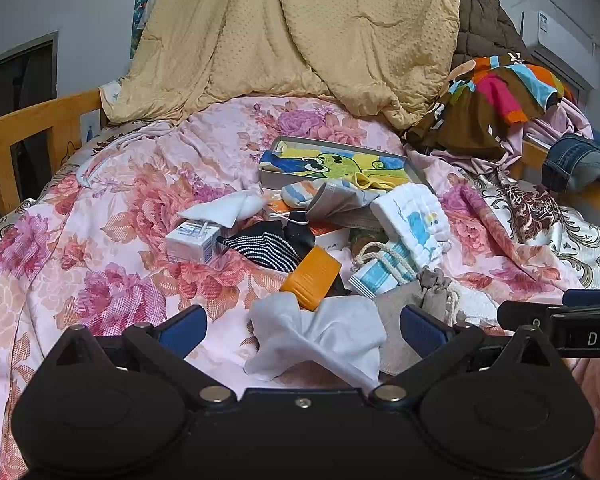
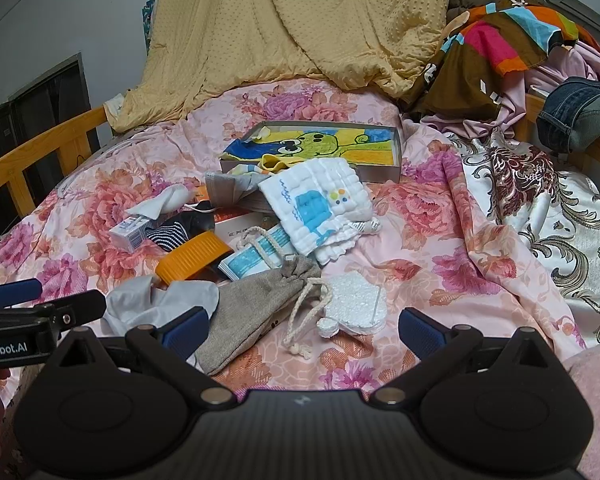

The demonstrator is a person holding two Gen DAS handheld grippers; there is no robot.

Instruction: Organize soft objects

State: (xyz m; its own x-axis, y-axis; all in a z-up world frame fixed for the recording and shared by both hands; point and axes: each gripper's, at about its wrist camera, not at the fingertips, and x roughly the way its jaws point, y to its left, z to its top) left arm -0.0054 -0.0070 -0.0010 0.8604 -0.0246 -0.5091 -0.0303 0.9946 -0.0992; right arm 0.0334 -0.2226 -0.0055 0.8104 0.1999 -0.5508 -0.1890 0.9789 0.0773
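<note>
A heap of small soft things lies on the floral bedspread (image 1: 112, 248). My left gripper (image 1: 302, 330) is open, and a crumpled white cloth (image 1: 320, 336) lies between its blue pads. My right gripper (image 2: 300, 330) is open over a grey drawstring pouch (image 2: 252, 308) and a white foam piece (image 2: 354, 304). Further back are a white quilted cloth with a blue print (image 2: 320, 208), a black striped sock (image 1: 268, 246), a grey face mask (image 1: 340, 200) and a shallow grey box (image 2: 380, 176) holding a yellow cartoon towel (image 2: 320, 146).
An orange lid (image 1: 312, 276), a small white carton (image 1: 194, 242) and a blue-striped packet (image 1: 376, 276) sit in the heap. A tan quilt (image 1: 300, 32) hangs behind. Clothes (image 1: 500, 96) and jeans (image 1: 576, 162) pile up at the right. Wooden rails (image 1: 28, 128) edge the bed.
</note>
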